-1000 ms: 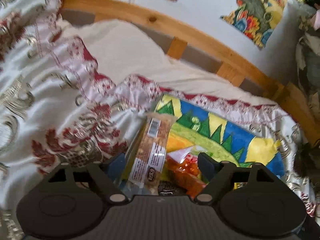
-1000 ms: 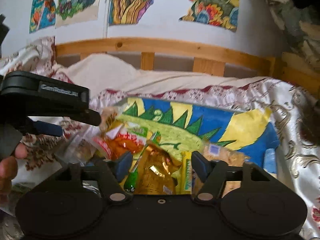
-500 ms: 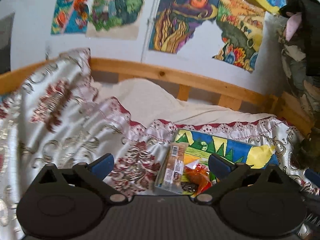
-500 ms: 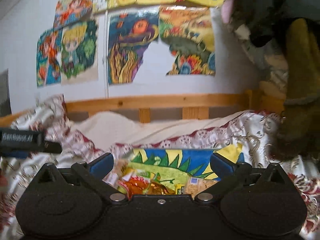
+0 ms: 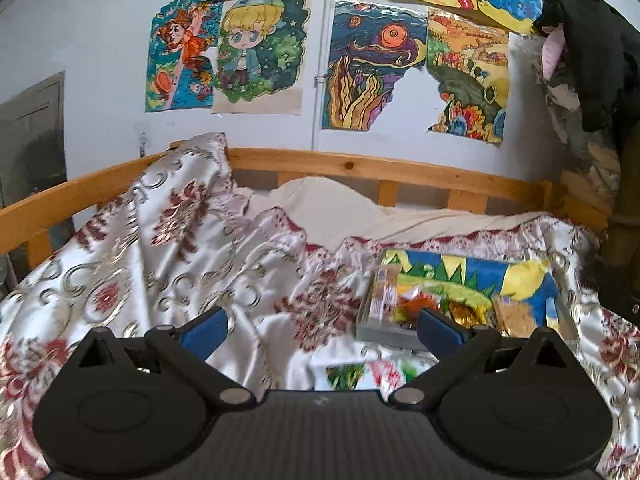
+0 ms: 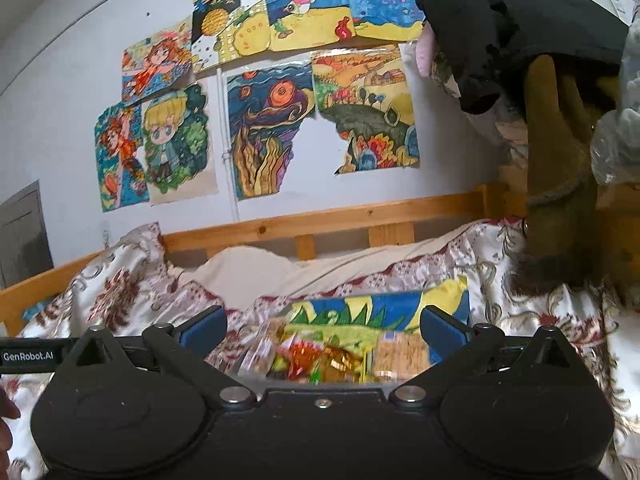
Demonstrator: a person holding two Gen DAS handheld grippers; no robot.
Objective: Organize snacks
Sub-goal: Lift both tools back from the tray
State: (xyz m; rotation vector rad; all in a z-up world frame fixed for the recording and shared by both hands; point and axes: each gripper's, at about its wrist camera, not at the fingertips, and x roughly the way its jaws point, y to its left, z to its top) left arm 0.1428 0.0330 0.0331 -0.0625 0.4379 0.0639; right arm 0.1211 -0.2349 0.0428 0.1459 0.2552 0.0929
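overhead, drawings above quilted bed

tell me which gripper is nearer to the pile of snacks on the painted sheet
Right, by a little. The right gripper points straight at the snacks, just beyond its open fingers. The left gripper aims at bare bedspread; snacks lie off by its right finger.
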